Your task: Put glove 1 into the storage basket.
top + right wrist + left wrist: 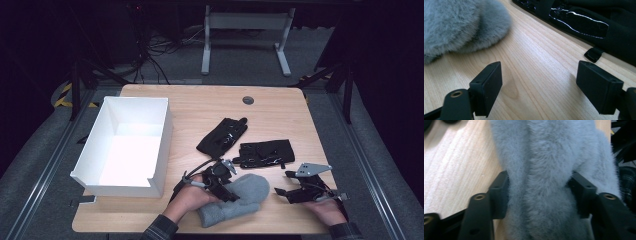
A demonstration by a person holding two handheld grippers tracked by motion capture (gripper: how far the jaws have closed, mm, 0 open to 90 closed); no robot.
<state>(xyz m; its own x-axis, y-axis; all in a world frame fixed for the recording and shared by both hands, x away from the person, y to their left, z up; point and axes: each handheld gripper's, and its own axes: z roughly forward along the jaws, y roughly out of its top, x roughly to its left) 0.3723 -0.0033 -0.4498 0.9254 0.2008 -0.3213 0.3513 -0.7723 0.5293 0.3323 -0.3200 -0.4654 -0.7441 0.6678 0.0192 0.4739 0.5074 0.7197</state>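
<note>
A grey fuzzy mitten (250, 189) lies at the table's front middle. My left gripper (231, 196) is open, and its jaws straddle the mitten (544, 152), one on each side and touching the fur. Open too is my right gripper (283, 183), which hovers low over bare wood at the front right, its jaws pointing left toward the mitten (456, 25). Nothing is between the right gripper's (539, 82) jaws. Two black gloves lie behind: one (222, 136) angled at centre, one (265, 152) flat to its right, also seen as the glove (599, 22) just beyond the right jaws.
A white open-topped box (162, 145) stands on the left half of the wooden table (280, 110). A round grommet (248, 100) sits near the far edge. Beyond the table are cables and a desk frame on the floor.
</note>
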